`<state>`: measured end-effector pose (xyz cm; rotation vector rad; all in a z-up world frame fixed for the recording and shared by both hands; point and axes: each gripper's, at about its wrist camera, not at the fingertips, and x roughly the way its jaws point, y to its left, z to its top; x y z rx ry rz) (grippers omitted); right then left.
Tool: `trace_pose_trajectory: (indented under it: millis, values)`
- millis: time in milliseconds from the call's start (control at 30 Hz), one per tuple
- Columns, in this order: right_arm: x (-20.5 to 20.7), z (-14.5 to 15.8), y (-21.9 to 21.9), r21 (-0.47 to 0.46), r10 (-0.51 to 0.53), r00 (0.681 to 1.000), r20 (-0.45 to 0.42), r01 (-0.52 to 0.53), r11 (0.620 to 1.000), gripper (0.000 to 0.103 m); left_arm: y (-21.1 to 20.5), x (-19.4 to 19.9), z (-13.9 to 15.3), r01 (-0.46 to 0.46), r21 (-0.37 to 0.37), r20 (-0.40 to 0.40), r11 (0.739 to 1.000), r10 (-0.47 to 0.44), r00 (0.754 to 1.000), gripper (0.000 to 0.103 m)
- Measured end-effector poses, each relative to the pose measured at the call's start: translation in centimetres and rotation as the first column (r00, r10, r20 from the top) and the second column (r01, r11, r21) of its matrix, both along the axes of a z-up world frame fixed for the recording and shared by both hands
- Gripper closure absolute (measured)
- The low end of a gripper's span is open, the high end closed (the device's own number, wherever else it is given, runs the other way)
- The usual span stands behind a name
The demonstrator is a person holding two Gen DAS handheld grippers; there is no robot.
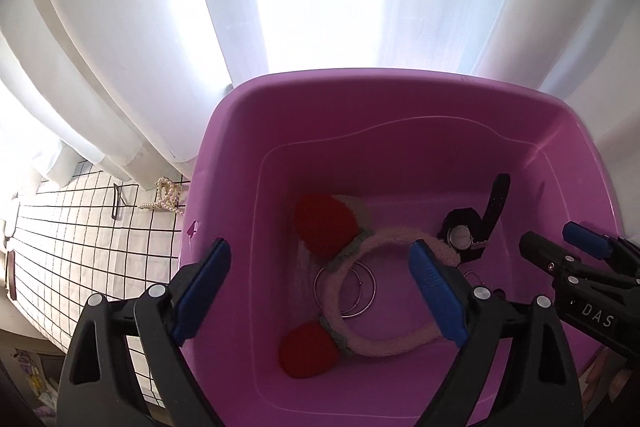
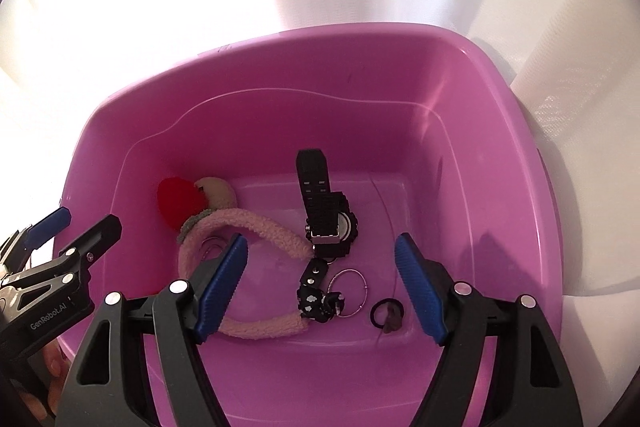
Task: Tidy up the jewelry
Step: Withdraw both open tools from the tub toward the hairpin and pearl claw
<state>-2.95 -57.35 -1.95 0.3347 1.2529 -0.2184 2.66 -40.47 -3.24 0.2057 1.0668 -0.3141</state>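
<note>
A pink tub [image 1: 400, 99] [image 2: 280, 75] fills both views. Inside lie a fuzzy pink headband [image 1: 384, 347] [image 2: 260, 223] with red knitted ears [image 1: 324, 223], silver hoops [image 1: 362, 291] [image 2: 352, 287], a black watch [image 1: 464, 231] [image 2: 326, 211], a black dotted bow [image 2: 316, 299] and a dark hair tie [image 2: 384, 311]. My left gripper [image 1: 320, 247] hangs open over the headband, holding nothing; the right wrist view catches it at the tub's left rim [image 2: 89, 217]. My right gripper [image 2: 322, 239] is open above the watch and bow, empty, and shows at the right [image 1: 550, 233] in the left wrist view.
A pearl necklace [image 1: 170, 197] and a dark hair clip [image 1: 118, 205] lie on a white gridded cloth [image 1: 80, 247] left of the tub. White curtains [image 1: 280, 7] hang just behind the tub. A person's fingers [image 2: 52, 367] hold the left gripper's handle.
</note>
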Motion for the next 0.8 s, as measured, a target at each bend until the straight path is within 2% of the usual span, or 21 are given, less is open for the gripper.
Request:
trace_pose_trajectory:
  millis: [333, 467, 667, 800]
  values:
    - [-1.6, 3.3, 1.4, -0.004, 0.025, 0.991, 0.128, -0.025, 1.000, 0.030, 3.2, -1.4, 3.3, 0.000, -0.107, 0.044, 0.994, 0.004, 0.999, 0.014]
    - [-2.1, 4.5, 2.8, -0.004, 0.027, 0.984, 0.177, -0.027, 1.000, 0.030, 5.6, -1.9, 4.8, -0.013, -0.129, 0.086, 0.992, 0.024, 0.996, 0.009]
    - [-2.7, 6.1, 6.9, -0.018, 0.057, 0.968, 0.245, -0.054, 0.998, 0.030, 11.2, -2.4, 6.9, -0.031, -0.149, 0.148, 0.988, 0.054, 0.987, 0.008]
    - [-2.9, 7.2, 10.8, -0.014, 0.075, 0.957, 0.282, -0.074, 0.997, 0.030, 16.8, -1.9, 7.5, -0.070, -0.175, 0.150, 0.982, 0.096, 0.984, 0.008]
